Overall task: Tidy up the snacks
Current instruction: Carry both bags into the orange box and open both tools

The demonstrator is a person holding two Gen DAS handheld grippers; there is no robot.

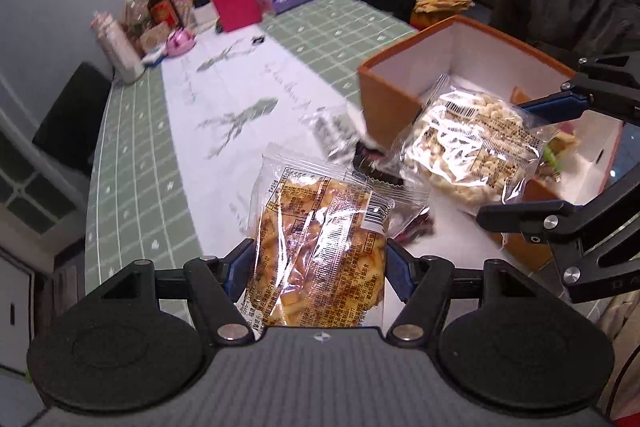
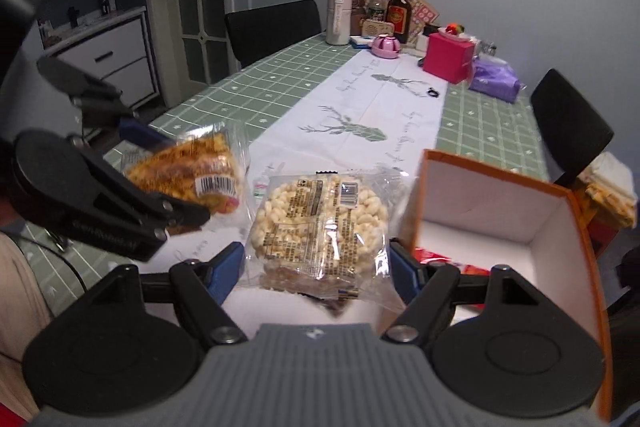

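Progress is judged as partial. A few packets are already seen inside the orange box, which stands open on the right of the table; red wrapping shows on its white floor in the right wrist view, and a greenish packet lies at its near end in the left wrist view. Loose packets remain on the white runner just left of the box, blurred and not identifiable. Two snacks are lifted clear of the table and not yet placed.

The left gripper is found clamped on a clear-wrapped orange-brown cracker packet; its blue pads press the wrapper from both sides, the jaws standing wide because the packet is broad. This packet is held upright over the near part of the runner, left of the box.

The right gripper is likewise clamped on a clear-wrapped round puffed-rice cake, jaws held wide across it. The cake hangs just beside the box's near left wall, outside the opening.

Depositing of both packets into the box is judged to be outstanding, then collection of the loose packets.
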